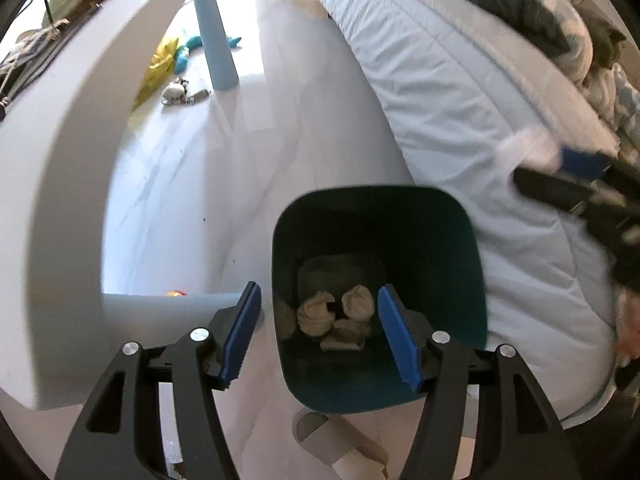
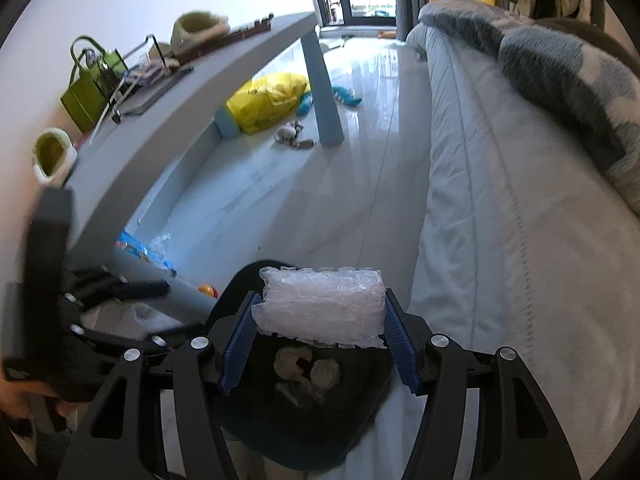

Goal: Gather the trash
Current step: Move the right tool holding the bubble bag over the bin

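A dark teal trash bin (image 1: 472, 264) stands on the floor between the table and the bed, with several crumpled tissues (image 1: 320, 312) at its bottom. My left gripper (image 1: 318, 334) is open and empty just above the bin's mouth. My right gripper (image 2: 322, 338) is shut on a clear bubble-wrap cushion (image 2: 322, 306) and holds it above the bin (image 2: 240, 420), where the tissues (image 2: 308, 372) show below. The right gripper also appears blurred at the right edge of the left wrist view (image 1: 560, 168). The left gripper shows blurred at the left of the right wrist view (image 2: 132, 312).
A grey table (image 1: 60, 160) with blue legs (image 1: 216, 40) stands left; a quilted bed (image 1: 460, 100) with blankets lies right. A yellow bag (image 2: 268, 100), toys and keys (image 1: 180, 92) lie under the table. A blue wrapper (image 2: 140, 252) and cardboard (image 1: 340, 444) lie near the bin.
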`<state>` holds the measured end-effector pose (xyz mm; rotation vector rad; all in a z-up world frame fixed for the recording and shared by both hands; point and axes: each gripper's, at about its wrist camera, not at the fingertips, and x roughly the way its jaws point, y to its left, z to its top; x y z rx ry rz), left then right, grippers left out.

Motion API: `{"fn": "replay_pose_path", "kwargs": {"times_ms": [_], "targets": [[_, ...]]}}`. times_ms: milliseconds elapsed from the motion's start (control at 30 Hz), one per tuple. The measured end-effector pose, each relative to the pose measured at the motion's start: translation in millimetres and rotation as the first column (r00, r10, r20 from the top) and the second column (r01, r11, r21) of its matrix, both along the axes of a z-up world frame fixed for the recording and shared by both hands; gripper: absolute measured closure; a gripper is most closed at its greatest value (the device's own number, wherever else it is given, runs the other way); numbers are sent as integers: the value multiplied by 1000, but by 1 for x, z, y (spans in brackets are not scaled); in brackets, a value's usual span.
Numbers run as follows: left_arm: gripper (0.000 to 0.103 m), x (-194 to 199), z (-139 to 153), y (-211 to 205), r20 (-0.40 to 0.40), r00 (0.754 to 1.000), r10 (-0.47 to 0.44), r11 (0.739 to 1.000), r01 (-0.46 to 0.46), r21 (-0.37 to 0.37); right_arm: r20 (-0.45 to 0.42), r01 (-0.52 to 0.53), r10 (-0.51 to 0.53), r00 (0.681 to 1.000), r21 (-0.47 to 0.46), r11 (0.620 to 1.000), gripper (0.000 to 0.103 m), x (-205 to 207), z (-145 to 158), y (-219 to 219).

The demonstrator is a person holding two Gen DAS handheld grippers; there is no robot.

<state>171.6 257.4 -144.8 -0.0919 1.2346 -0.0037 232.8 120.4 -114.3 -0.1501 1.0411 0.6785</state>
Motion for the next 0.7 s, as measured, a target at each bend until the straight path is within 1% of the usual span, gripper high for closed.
{"fn": "replay_pose_path", "kwargs": {"times_ms": [167, 267, 467, 700], "targets": [[39, -1, 23, 4, 79, 997, 10, 1000, -10, -1, -28, -26, 25, 999, -42, 999, 41, -3, -18, 10], [43, -2, 35, 4, 107, 994, 12, 1000, -13, 6, -41, -33, 31, 999, -59, 998, 41, -4, -26, 12], [43, -2, 66, -3, 182, 983, 1, 1000, -7, 31, -75, -82, 74, 994, -106, 991, 41, -15, -46, 24], [43, -6, 79, -3, 218, 976, 2, 998, -15, 60, -105, -134, 118, 987, -159, 978, 41, -24, -66, 33]]}}
